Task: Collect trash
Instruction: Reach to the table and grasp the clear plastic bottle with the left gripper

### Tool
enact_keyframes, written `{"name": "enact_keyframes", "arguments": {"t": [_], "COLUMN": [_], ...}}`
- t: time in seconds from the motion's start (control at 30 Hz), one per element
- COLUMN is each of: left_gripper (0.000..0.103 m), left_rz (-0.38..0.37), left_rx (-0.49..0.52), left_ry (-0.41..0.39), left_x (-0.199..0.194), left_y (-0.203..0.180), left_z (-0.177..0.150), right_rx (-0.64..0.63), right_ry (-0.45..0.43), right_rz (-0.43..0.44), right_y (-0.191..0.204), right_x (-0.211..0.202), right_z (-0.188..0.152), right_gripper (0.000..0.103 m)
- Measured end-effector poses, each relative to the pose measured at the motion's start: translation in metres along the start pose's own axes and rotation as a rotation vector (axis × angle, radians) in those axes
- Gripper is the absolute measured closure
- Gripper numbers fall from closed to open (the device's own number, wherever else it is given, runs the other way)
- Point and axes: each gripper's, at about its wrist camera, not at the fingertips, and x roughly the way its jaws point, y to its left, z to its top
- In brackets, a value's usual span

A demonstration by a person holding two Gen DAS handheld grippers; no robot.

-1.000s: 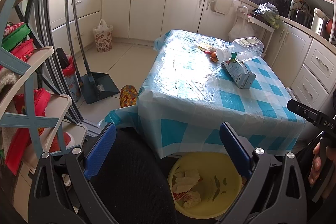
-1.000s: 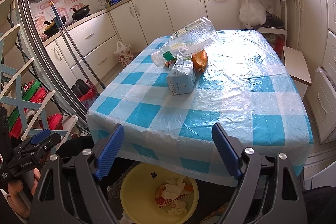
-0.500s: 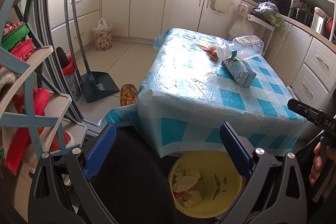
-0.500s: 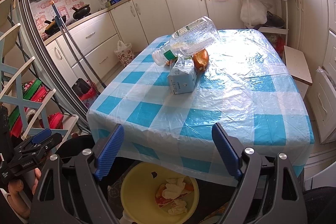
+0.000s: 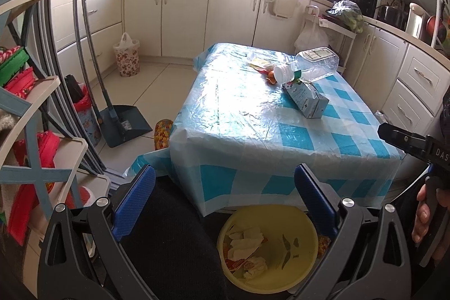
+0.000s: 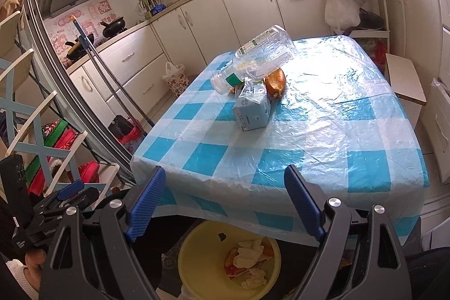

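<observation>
Kitchen, checked table (image 5: 253, 131), trash ahead of both grippers.
Left wrist view: the left gripper (image 5: 225, 196) tilts down with fingers wide apart and empty; a clear plastic bottle (image 5: 309, 66) lies on a pale blue carton (image 5: 306, 100) far beyond them, and a yellow bin (image 5: 270, 249) sits below.
Right wrist view: the right gripper (image 6: 225, 197) does likewise, with bottle (image 6: 261, 55), carton (image 6: 253, 108) and an orange wrapper (image 6: 275, 82) ahead and the bin (image 6: 197, 252) beneath.

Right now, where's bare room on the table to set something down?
The near half of the table, from the front edge up to the carton, is bare, as is the right side past the orange wrapper. It's crowded mid-table: the clear bottle lies across carton and wrapper.
</observation>
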Motion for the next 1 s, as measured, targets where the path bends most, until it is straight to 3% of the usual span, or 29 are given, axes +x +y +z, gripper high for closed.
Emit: {"name": "enact_keyframes", "arguments": {"t": [0.23,0.6,0.7,0.87,1.0], "left_gripper": [0.007,0.007,0.007,0.007,0.007], "left_rz": [-0.06,-0.114,-0.14,-0.165,-0.245], "left_rx": [0.067,0.166,0.2,0.345,0.398], "left_ry": [0.017,-0.024,-0.021,-0.004,0.045], "left_x": [0.019,0.06,0.073,0.109,0.142], "left_y": [-0.02,-0.058,-0.071,-0.105,-0.126], "left_z": [0.025,0.089,0.107,0.135,0.165], "right_rx": [-0.001,0.045,0.058,0.113,0.191], "right_ry": [0.025,0.099,0.088,0.04,0.018], "right_rz": [0.008,0.013,0.023,0.026,0.022], "right_y": [-0.008,-0.043,-0.047,-0.062,-0.08], "right_x": [0.009,0.053,0.058,0.054,0.052], "right_z": [0.017,0.061,0.061,0.067,0.069], "right_gripper": [0.02,0.02,0.02,0.02,0.019]}}
